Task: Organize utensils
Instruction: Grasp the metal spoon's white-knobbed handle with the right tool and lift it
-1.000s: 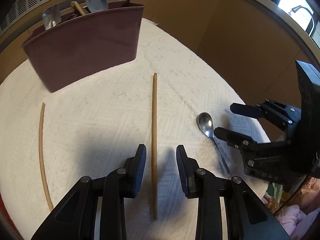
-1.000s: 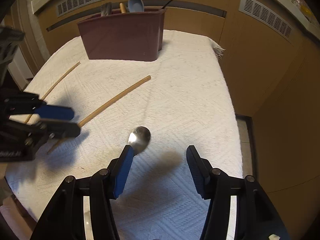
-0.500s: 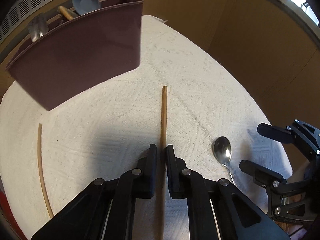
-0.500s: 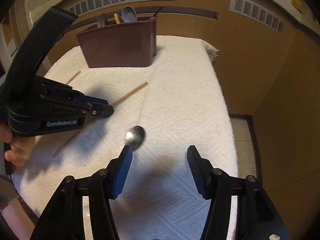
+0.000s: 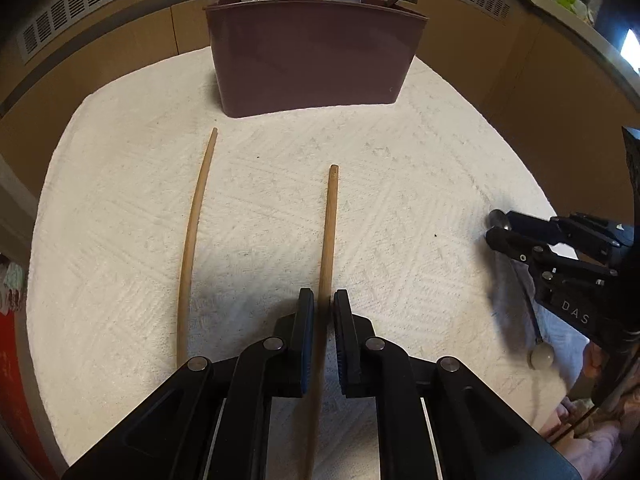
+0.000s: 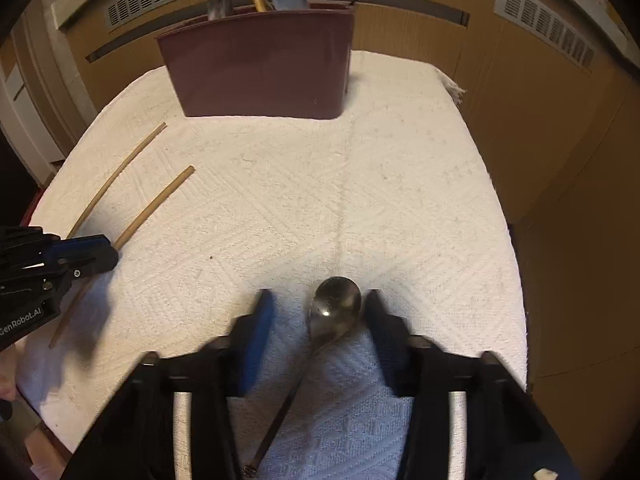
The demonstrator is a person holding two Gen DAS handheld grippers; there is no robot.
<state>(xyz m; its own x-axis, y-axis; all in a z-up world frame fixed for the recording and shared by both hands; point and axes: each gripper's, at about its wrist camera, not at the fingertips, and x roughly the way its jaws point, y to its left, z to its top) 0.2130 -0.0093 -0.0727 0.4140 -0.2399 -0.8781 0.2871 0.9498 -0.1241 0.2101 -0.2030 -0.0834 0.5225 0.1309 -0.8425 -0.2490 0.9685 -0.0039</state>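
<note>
At the bottom centre of the left wrist view, your left claw is clamping the near part of a wooden chopstick, its pads pressing on both sides of the stick. That chopstick is running up the middle of the frame across the white cloth covering the table. Just left of it, a second chopstick is lying on the cloth, well apart from the first and curving up toward the maroon utensil holder at the top centre, where several utensils are already standing.

Low in the centre of the right wrist view, your right claw has just been closing around a metal spoon. The spoon's bowl is sitting between the fingers, touching the right-hand one, while a gap is still showing beside the blue-padded left-hand one, so you are not gripping it yet. Its handle is trailing down toward the bottom of the frame.
</note>
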